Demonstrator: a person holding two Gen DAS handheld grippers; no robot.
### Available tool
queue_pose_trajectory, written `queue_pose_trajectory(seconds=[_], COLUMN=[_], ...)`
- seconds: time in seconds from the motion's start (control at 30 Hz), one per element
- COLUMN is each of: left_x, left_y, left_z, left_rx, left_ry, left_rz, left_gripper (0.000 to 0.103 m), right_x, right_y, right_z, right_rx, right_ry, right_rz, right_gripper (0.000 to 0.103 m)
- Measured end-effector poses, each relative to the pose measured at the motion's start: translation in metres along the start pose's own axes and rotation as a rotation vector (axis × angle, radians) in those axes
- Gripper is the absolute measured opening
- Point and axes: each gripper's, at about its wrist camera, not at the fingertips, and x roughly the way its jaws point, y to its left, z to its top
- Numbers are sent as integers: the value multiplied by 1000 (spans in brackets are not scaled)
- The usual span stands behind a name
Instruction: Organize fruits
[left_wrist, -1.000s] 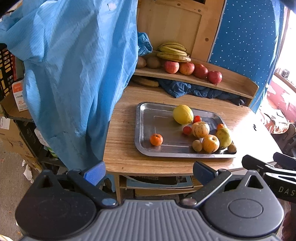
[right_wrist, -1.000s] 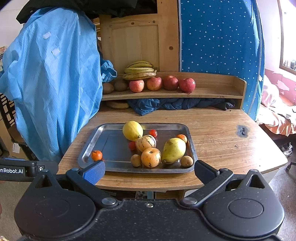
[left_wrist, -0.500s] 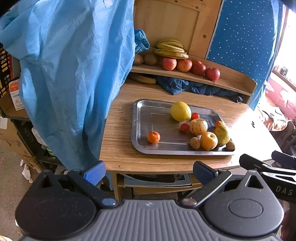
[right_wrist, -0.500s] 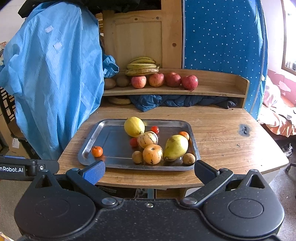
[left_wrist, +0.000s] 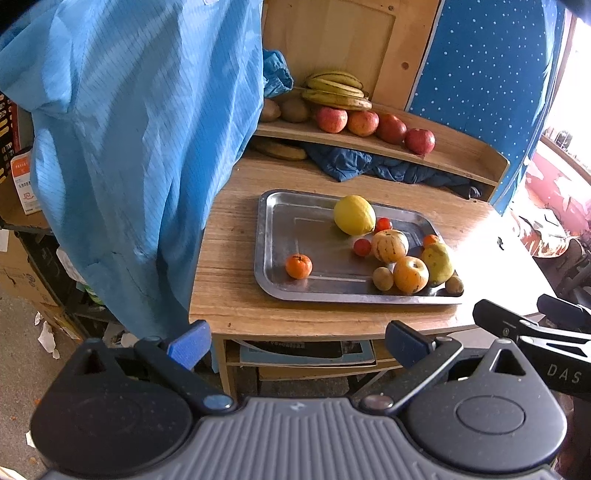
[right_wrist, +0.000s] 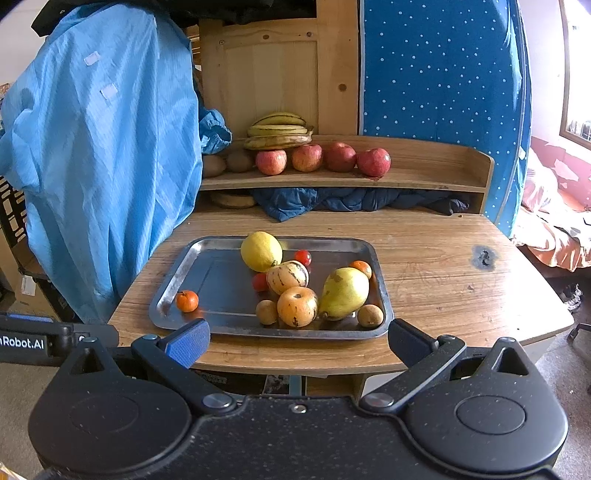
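Landmark: steel tray (right_wrist: 173, 291), lying flat on the wooden worktop (right_wrist: 443, 288), its near rim just behind the worktop's front edge.
Left of tray: blue garment (right_wrist: 96, 155) hanging down past the worktop's left corner; it crowds any approach from that side.
Left gripper (left_wrist: 295, 341): held short of the tray's near rim, off the worktop; fingers (left_wrist: 188, 343) spread wide, nothing between them.
Tray, left end: one small tangerine (right_wrist: 187, 300) lying alone, bare steel all round it; judged the easiest piece to take, with room for fingers on every side.
Tray, middle: lemon (right_wrist: 261, 251) at the far rim; two cherry tomatoes (right_wrist: 303, 257); striped melon (right_wrist: 287, 277) touching the round orange fruit (right_wrist: 297, 306) in front of it; a brown kiwi (right_wrist: 266, 312) just beside that.
Tray, right end: pear (right_wrist: 345, 291) lying on its side, a second tangerine behind it, another brown fruit (right_wrist: 370, 315) in the near corner. Packed close, so a pick here risks nudging neighbours.
Behind tray: shelf (right_wrist: 424, 177) carrying kiwis, bananas (right_wrist: 279, 131) and four apples (right_wrist: 323, 157) in a row, sorted by kind; its right half is bare wood.
Right gripper (right_wrist: 298, 341): before the tray's near rim; fingers parted, gripping nothing.
Right of tray: open worktop with a dark burn mark (right_wrist: 484, 256).
Stage: mixed fruit in the tray, sorted fruit on the shelf; fits sorting under way.
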Motion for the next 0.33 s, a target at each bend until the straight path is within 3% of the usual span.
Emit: queue_pose_trajectory(seconds=[0.33], left_x=[0], left_y=[2], left_z=[0], left_rx=[-16], left_ry=[6], left_rz=[-19], left_gripper=[102], right_x=[1], right_y=[2], right_z=[4], right_rx=[-8], right_ry=[-2], right_rz=[6], right_gripper=[102])
